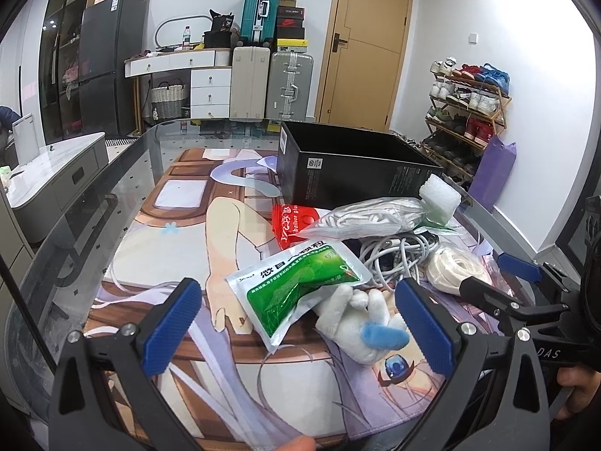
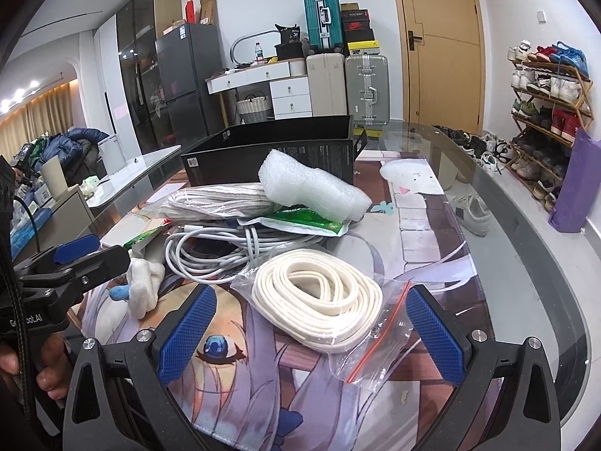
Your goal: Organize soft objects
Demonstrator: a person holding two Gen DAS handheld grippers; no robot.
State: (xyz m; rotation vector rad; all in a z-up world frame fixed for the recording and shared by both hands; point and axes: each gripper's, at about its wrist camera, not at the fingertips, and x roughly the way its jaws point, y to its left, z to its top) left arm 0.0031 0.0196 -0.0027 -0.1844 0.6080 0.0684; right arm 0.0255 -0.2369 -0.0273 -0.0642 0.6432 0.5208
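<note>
Glass forms the worktop (image 1: 94, 203), and a printed mat (image 2: 424, 225) is laid over its middle. Behind it, a wooden door, stacked suitcases and a shoe rack are seen along the far wall.

A black open box (image 1: 349, 165) is placed on the mat, upper centre in both views. In front of the box the soft objects are heaped. A block of white foam (image 2: 311, 188) rests on top of the heap, touching a clear bag of grey cord (image 1: 368, 218). A red packet (image 1: 293, 225) is located just left of that bag in the left wrist view, touching the box front. A white cable bundle (image 2: 214, 248) lies at the centre of the heap. A green sachet (image 1: 300, 285) is tilted against a white plush toy (image 1: 357, 319), lower centre of the left wrist view.

The left tongs (image 1: 300, 330) are spread wide, with the sachet and the plush toy between the blue pads (image 1: 172, 323); nothing is gripped.

The right tongs (image 2: 311, 334) are likewise spread wide. A zip bag of coiled cream strap (image 2: 319, 297) lies between their pads (image 2: 188, 334), lower centre of the right wrist view, and is not pinched.

A hand (image 2: 45, 368) is visible on the left handle, lower left of the right wrist view.
</note>
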